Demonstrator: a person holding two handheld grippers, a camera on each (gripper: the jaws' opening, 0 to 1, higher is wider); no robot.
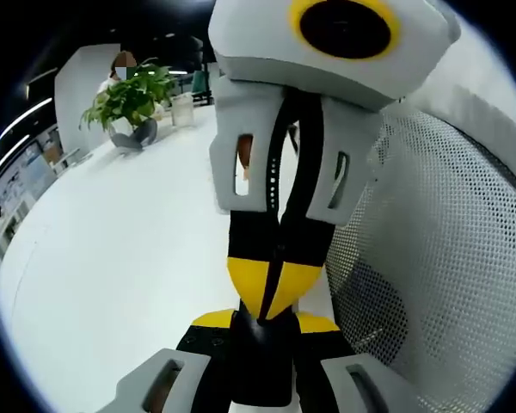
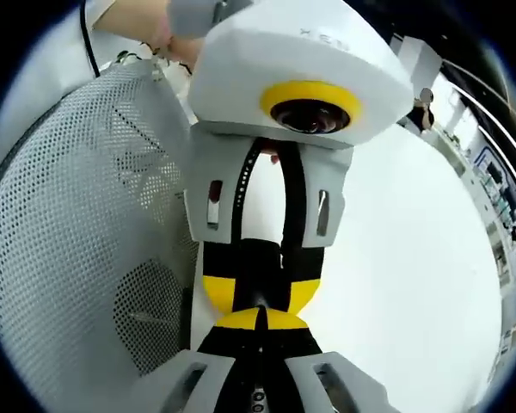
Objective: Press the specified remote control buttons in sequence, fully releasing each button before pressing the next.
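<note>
The right gripper (image 2: 260, 325) rises from the bottom edge, its yellow-tipped black jaws drawn close together. Meeting it tip to tip from above is the left gripper (image 2: 260, 297), its own yellow-and-black jaws likewise nearly together, its white body filling the upper middle. A hand (image 2: 159, 26) shows at the top behind it. To the left stands a white mesh chair back (image 2: 77, 198) with fine perforations. To the right the white desk (image 2: 413, 258) spreads away toward a far office area, too small to make out.
</note>
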